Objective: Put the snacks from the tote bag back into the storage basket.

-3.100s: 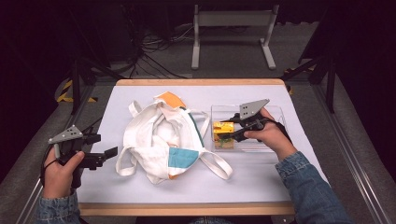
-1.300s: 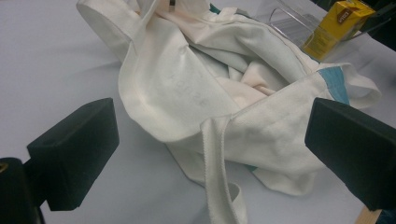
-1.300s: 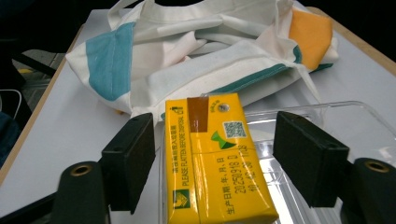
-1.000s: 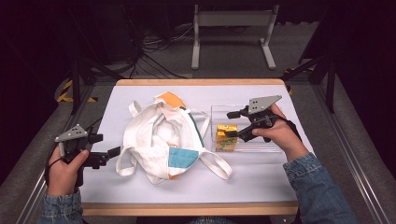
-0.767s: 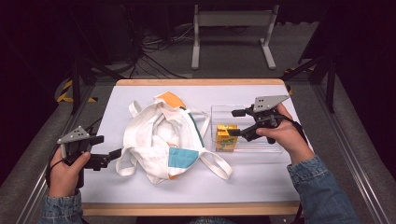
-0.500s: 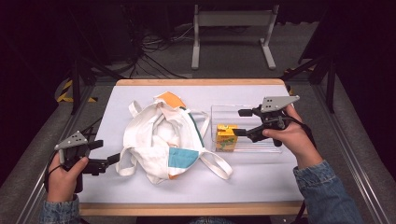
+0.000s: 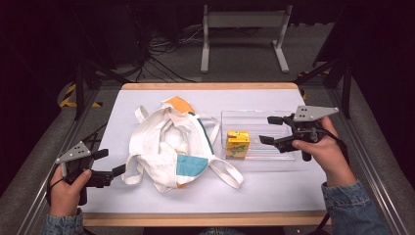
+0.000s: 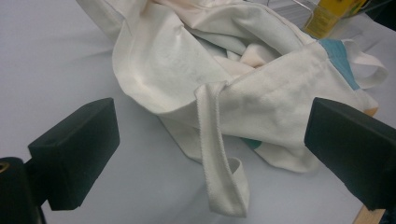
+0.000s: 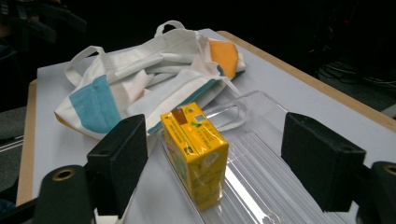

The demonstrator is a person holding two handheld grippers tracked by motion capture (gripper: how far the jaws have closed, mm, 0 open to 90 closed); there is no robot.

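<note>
Small yellow rectangular juice carton [image 7: 238, 143] standing upright at the left end of a clear plastic rectangular tray [image 7: 284, 120], printed top facing up; same carton [image 9: 195, 153] seen close in the right gripper view, on the tray's ribbed floor [image 9: 266, 186]. Landmark: the carton.

Right gripper [image 7: 270, 130] held to the right of the carton, above the tray, jaws spread wide, grasping nothing, not touching the carton. In the right gripper view, right gripper [image 9: 229, 161] jaws flank the carton with clear gaps either side.

Crumpled white cloth tote bag with teal and orange patches [image 7: 169, 144] lying left of the carton on the white surface [image 7: 274, 183], one strap looping out toward the tray's near left corner. Bag edge just beside the tray; contact cannot be told.

Left gripper [image 7: 108, 162] well left of the carton, beyond the bag, low over the surface near its left edge, jaws released, empty. In the left gripper view, left gripper [image 8: 210, 154] points at the bag [image 8: 219, 70], a folded strap loop lying between the jaws, untouched. Carton visible at top right there, beyond the bag.
</note>
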